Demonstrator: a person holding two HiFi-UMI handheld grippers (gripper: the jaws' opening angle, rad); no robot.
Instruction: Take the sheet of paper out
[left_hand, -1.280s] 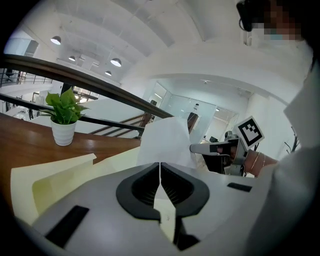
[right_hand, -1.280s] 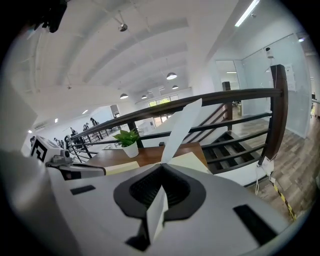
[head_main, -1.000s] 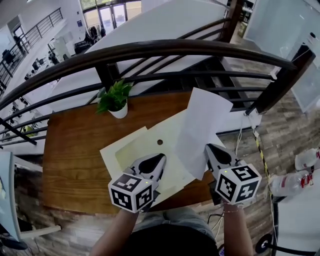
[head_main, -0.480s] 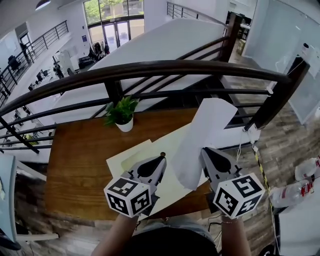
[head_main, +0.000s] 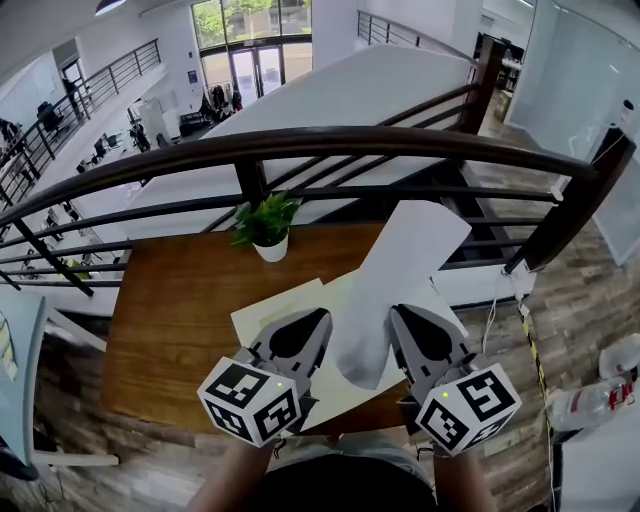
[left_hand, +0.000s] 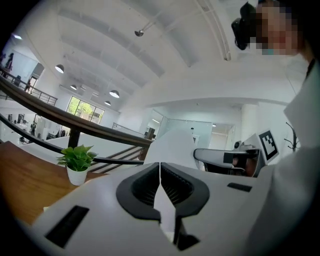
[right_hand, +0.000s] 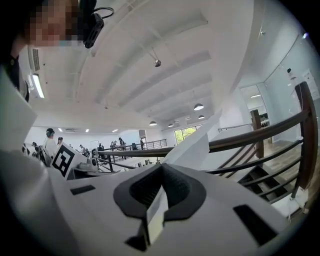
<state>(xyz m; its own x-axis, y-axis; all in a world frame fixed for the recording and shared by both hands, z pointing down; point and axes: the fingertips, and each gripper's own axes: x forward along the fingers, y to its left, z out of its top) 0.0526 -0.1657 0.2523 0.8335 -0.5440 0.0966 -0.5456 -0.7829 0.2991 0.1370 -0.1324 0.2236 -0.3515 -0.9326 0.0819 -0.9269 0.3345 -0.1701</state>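
Observation:
A white sheet of paper (head_main: 395, 265) stands up over the wooden table (head_main: 170, 310), and my right gripper (head_main: 396, 312) is shut on its lower right edge. In the right gripper view the sheet (right_hand: 192, 147) rises from the closed jaws (right_hand: 162, 167). A cream envelope (head_main: 285, 305) lies under both grippers. My left gripper (head_main: 322, 318) is shut, with a thin pale edge, apparently the envelope's, pinched between its pads (left_hand: 160, 165). From there the sheet (left_hand: 172, 142) and the right gripper (left_hand: 220, 156) show ahead.
A small potted plant (head_main: 268, 228) stands at the table's far edge, just before a dark curved railing (head_main: 300, 145). Beyond the railing is an open drop to a lower floor. The table's near edge (head_main: 380, 405) is by the person's body.
Both grippers have risen and drawn closer together. The white sheet has come up with the right gripper and now stands more upright, further out of the envelope.

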